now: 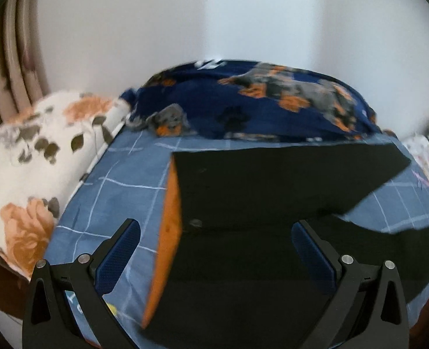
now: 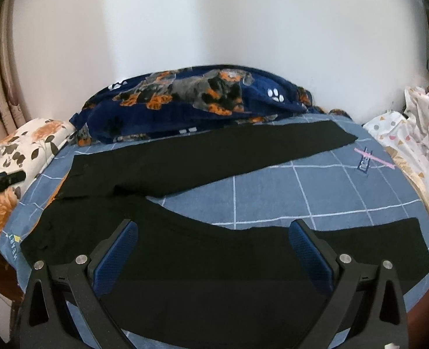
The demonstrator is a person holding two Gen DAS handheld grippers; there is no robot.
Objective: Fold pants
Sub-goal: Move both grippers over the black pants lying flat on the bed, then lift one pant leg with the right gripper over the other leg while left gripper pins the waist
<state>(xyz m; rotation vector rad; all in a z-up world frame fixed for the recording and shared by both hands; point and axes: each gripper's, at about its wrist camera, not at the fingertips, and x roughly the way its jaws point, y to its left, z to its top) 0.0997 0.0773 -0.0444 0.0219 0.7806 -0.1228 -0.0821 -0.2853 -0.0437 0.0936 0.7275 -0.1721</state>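
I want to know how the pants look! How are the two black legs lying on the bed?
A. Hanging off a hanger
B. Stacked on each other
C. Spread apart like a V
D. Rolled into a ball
C: the pants lie flat with blue bedsheet showing between the two legs.
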